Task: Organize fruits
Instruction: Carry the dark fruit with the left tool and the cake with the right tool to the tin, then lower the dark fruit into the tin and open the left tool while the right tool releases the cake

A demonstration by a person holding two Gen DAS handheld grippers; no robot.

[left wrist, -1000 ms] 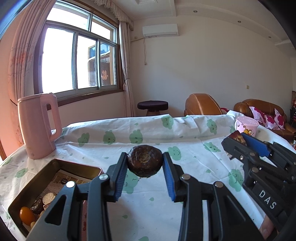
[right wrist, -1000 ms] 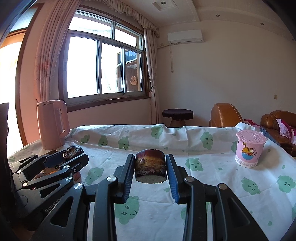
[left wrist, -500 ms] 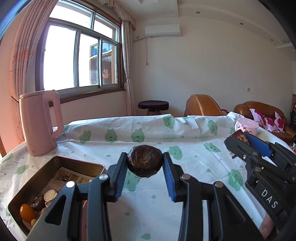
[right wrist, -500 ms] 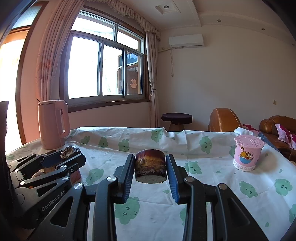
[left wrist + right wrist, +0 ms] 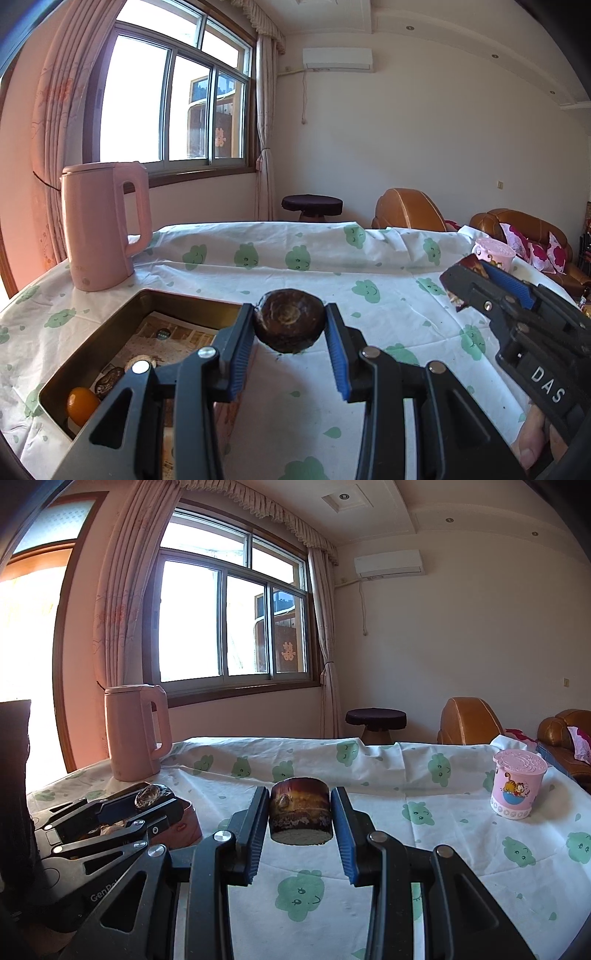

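Observation:
My left gripper is shut on a dark brown round fruit, held above the tablecloth just right of a metal tin. The tin holds an orange fruit and several dark and pale pieces on printed paper. My right gripper is shut on a short brown cylinder-shaped piece with a pale cut underside, held over the cloth. In the left wrist view the right gripper shows at the right with its piece. In the right wrist view the left gripper shows at the lower left over the tin's pink outer wall.
A pink kettle stands at the table's far left corner. A pink cartoon cup stands at the right side of the table. The cloth is white with green cloud prints. A dark stool and brown sofas lie beyond the table.
In the left wrist view the tin and kettle have slid rightward and closer, so the left gripper now hangs at the tin's right wall. Both grips are unchanged.

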